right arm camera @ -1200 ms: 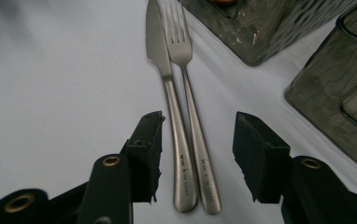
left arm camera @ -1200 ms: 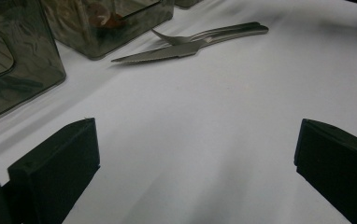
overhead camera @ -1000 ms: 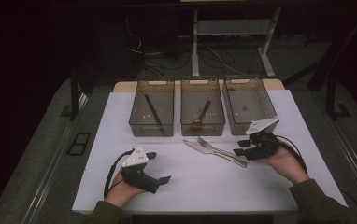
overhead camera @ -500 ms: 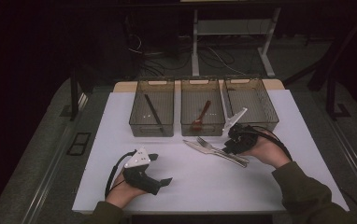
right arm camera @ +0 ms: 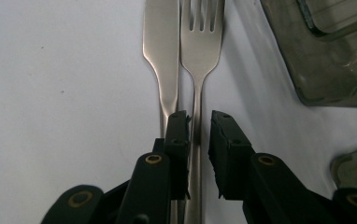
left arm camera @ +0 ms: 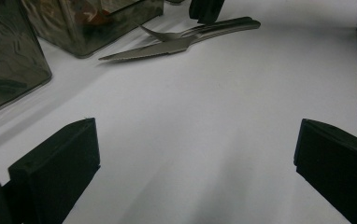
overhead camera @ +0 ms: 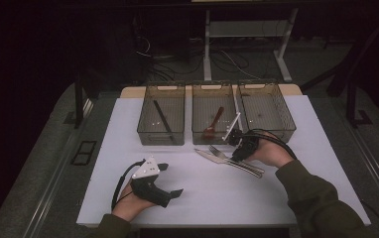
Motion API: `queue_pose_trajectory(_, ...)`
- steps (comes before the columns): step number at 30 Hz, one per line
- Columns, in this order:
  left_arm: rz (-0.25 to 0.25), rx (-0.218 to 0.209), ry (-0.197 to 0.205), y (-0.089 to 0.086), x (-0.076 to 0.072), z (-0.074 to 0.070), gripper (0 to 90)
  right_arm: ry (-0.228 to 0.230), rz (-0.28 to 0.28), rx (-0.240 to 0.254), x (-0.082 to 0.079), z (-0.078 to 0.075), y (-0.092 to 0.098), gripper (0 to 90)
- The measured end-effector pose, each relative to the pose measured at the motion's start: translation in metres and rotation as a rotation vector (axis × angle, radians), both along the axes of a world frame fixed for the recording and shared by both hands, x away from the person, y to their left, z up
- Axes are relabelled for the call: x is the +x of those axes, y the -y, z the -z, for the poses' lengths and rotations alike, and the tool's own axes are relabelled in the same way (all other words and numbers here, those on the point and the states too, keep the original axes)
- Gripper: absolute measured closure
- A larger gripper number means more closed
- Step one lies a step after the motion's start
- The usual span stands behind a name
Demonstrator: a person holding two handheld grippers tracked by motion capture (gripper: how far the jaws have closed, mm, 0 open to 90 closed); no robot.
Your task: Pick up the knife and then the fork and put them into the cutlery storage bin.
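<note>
A steel fork (right arm camera: 200,42) and a steel knife (right arm camera: 160,42) lie side by side on the white table top (overhead camera: 227,198), in front of the middle bin. My right gripper (right arm camera: 199,116) points down over their handles. Its jaws have just been closing and stand a narrow gap apart, with the fork's handle between them; the right pad stays clear of it. The knife handle runs under the left jaw. In the high view the right gripper (overhead camera: 238,151) sits on the fork (overhead camera: 217,151). My left gripper (overhead camera: 171,179) rests open on the table at the near left.
Three clear bins stand in a row at the back. The left bin (overhead camera: 160,136) holds a dark stick, the middle bin (overhead camera: 210,138) a brown spoon (overhead camera: 213,124), and the right bin (overhead camera: 277,131) shows nothing inside. The table's front edge lies close to both forearms.
My right gripper has moved left from in front of the right bin to the fork and knife, and its jaws have narrowed around the fork handle. The left gripper has stayed put.
</note>
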State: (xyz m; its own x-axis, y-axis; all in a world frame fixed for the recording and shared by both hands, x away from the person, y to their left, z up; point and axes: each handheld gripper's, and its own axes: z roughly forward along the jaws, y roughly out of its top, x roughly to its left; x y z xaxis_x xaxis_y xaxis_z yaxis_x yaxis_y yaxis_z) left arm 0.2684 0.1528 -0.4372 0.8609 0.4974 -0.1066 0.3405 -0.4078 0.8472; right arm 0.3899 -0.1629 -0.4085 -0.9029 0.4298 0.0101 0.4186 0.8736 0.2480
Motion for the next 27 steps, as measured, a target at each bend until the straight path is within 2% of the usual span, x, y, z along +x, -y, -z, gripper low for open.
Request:
queue_pose_trajectory(4, 0.003, -0.001, -0.001, 0.001, 0.000, 0.000, 0.0, -0.015, -0.014, -0.019, 0.003, 0.003, -0.005, 76.4)
queue_pose_trajectory(12, 0.004, -0.002, -0.003, 0.001, 0.000, 0.001, 0.0, -0.021, -0.047, -0.096, 0.008, 0.011, -0.012, 79.7)
queue_pose_trajectory(19, 0.013, 0.004, -0.005, 0.002, -0.001, 0.001, 0.0, -0.034, -0.048, -0.103, 0.010, 0.011, -0.014, 83.2)
queue_pose_trajectory(27, 0.012, 0.004, -0.006, 0.002, -0.001, 0.001, 0.0, -0.030, -0.050, -0.104, 0.009, 0.010, -0.013, 84.2)
